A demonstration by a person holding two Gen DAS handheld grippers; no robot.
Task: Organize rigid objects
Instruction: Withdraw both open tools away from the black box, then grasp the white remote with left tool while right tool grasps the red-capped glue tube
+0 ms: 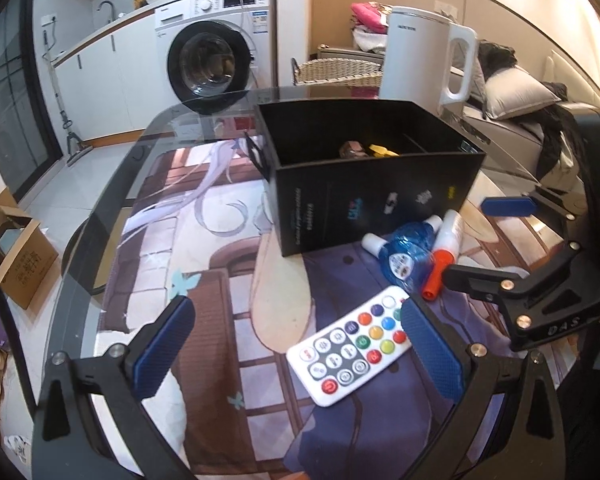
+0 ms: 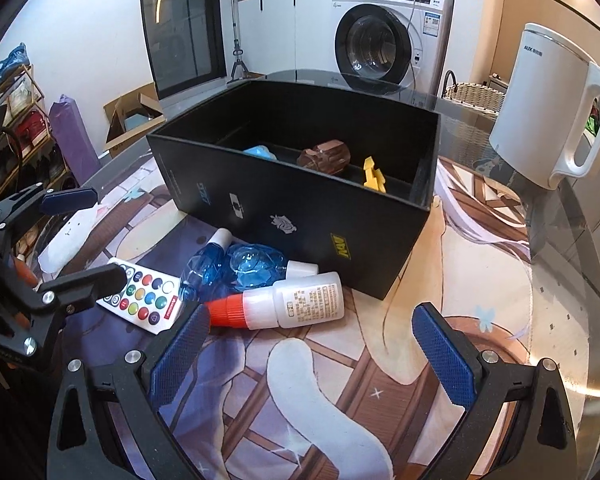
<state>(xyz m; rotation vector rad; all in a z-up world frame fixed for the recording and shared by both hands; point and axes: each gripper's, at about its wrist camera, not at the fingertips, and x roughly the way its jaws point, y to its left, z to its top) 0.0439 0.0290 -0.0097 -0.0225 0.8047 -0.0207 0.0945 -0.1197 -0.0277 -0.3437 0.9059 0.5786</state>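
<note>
Left wrist view: the left gripper point(image 1: 296, 344) is being held low over the tabletop point(image 1: 100, 216) with its jaws spread wide, nothing pinched. The white remote point(image 1: 350, 346) is lying flat on the printed mat point(image 1: 220, 280) between the blue pads point(image 1: 430, 350), closer to the right one. A bit further out, the blue bottle point(image 1: 406, 252) and the orange-capped glue bottle point(image 1: 442, 258) are lying side by side, touching, right against the front of the black box point(image 1: 372, 200). A brown thing point(image 1: 354, 149) and a yellow piece point(image 1: 382, 151) are sitting inside the box. The white kettle point(image 1: 424, 60) is standing behind it.

Right wrist view, same deal: the right gripper point(image 2: 312, 354) is being kept open too, jaws wide apart and empty, with the glue bottle point(image 2: 292, 300) lying just ahead of its left pad. The blue bottle point(image 2: 240, 268) is resting behind that, the remote point(image 2: 146, 298) off to the left, partly hidden by the other gripper. A light blue item point(image 2: 262, 153) is also showing inside the box point(image 2: 300, 208).
</note>
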